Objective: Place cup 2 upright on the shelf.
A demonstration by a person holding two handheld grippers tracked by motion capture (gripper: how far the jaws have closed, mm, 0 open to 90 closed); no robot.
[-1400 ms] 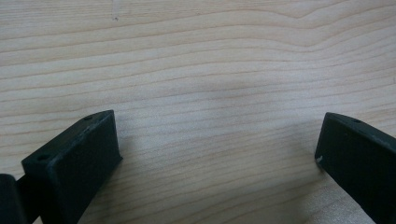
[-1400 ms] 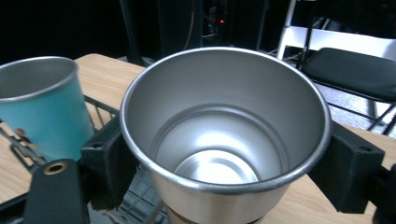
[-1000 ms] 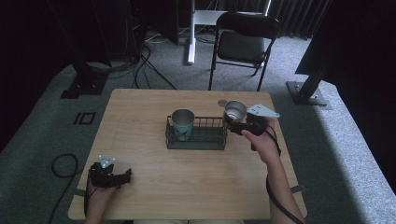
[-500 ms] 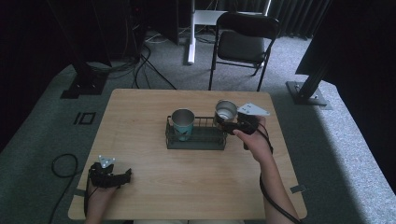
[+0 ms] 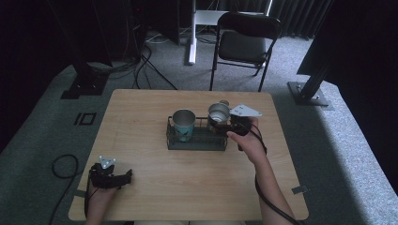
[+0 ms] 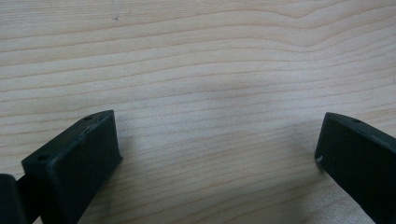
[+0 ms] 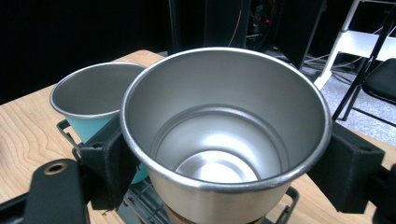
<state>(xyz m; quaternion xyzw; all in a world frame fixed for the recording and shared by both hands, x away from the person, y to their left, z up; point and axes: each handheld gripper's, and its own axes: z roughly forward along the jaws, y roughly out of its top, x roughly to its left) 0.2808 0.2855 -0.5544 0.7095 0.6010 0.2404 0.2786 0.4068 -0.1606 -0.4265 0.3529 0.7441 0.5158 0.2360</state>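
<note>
A dark wire basket (image 5: 197,140) sits at the middle of the wooden table (image 5: 155,187). A teal cup (image 5: 183,123) stands upright in its left end. My right gripper (image 5: 221,122) is shut on a silver steel cup (image 5: 218,113), held upright over the basket's right end. In the right gripper view the silver cup (image 7: 226,135) sits between both jaws, the teal cup (image 7: 95,100) is just behind it, and basket wire (image 7: 140,205) lies beneath. My left gripper (image 5: 126,177) rests at the table's near left corner, open over bare wood (image 6: 210,93).
A black folding chair (image 5: 244,44) stands beyond the table's far edge. A white desk leg (image 5: 192,33) and cables lie on the grey carpet behind. A black stand base (image 5: 307,93) is off the far right corner.
My right gripper has carried the silver cup leftward and slightly nearer, from beside the basket's right end to above it. The left gripper has stayed put.
</note>
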